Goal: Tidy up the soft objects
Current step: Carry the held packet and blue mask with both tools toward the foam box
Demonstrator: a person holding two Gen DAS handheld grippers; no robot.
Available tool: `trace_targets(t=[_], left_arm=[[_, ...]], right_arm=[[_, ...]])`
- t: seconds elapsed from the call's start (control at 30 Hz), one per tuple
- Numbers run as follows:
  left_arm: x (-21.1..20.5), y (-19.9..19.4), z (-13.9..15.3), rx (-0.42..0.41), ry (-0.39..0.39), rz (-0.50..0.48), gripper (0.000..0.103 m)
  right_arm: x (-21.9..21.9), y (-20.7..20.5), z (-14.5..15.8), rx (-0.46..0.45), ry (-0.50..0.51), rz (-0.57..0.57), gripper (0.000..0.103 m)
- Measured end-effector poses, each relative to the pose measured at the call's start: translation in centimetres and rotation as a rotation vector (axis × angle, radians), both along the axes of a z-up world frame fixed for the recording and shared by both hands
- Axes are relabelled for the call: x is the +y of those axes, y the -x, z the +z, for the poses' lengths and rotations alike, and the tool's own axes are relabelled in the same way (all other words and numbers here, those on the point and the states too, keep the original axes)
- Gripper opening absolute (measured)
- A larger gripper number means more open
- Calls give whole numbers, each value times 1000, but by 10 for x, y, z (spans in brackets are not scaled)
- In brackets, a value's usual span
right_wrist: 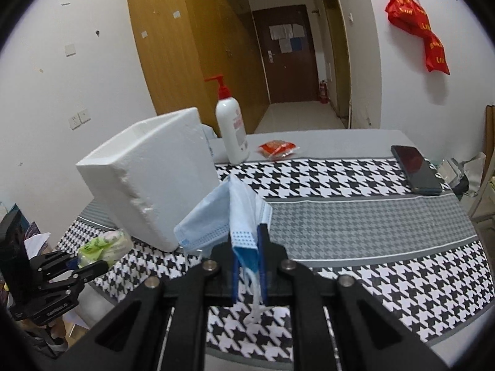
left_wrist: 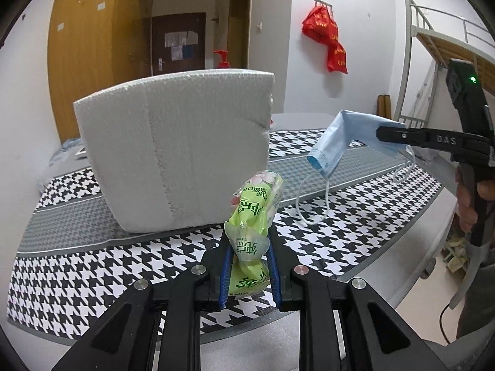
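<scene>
My left gripper [left_wrist: 248, 241] is shut on a green tissue pack [left_wrist: 255, 213], held above the table just in front of a white foam box [left_wrist: 173, 151]. In the right wrist view the same pack [right_wrist: 103, 244] shows at the lower left in that gripper [right_wrist: 89, 267]. My right gripper [right_wrist: 247, 241] is shut on a folded blue face mask [right_wrist: 229, 216], lifted off the table beside the foam box [right_wrist: 151, 173]. Its ear loops dangle below. From the left wrist view the mask [left_wrist: 343, 139] hangs from the right gripper [left_wrist: 382, 134] at the right.
A houndstooth cloth [right_wrist: 355, 241] covers the table. At the back stand a white pump bottle [right_wrist: 232, 130] and a red packet [right_wrist: 278, 148]; a black phone [right_wrist: 416, 168] lies at the far right. A person's hand [left_wrist: 473, 204] grips the right handle. Red bags [left_wrist: 328, 37] hang on the wall.
</scene>
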State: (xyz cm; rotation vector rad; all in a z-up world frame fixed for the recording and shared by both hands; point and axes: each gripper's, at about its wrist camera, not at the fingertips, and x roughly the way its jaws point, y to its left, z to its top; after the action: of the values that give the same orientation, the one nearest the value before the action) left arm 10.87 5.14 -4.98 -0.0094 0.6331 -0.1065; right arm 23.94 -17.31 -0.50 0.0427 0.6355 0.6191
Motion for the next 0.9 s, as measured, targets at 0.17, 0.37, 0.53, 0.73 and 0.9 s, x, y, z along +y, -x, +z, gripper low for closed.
trace_targets(t=[0.17,0.37,0.53,0.73,0.9], left_arm=[[9,5,4,-4,3,24,22],[13,13,10,-18,-3,39,22],[16,21,17,-37,-8,50,22],[23,31,27,-56,-18,70,22],[29,38,33,-73,-25,97,22]], right_arm=[[-2,15,9,-31,-33,12,13],[-2,28,21,-63,-63,33,13],[7,36,24,-75,-73,75,13],[22,45,26,-84,-94,129,13],[31,50,29,-96,-112,162,13]])
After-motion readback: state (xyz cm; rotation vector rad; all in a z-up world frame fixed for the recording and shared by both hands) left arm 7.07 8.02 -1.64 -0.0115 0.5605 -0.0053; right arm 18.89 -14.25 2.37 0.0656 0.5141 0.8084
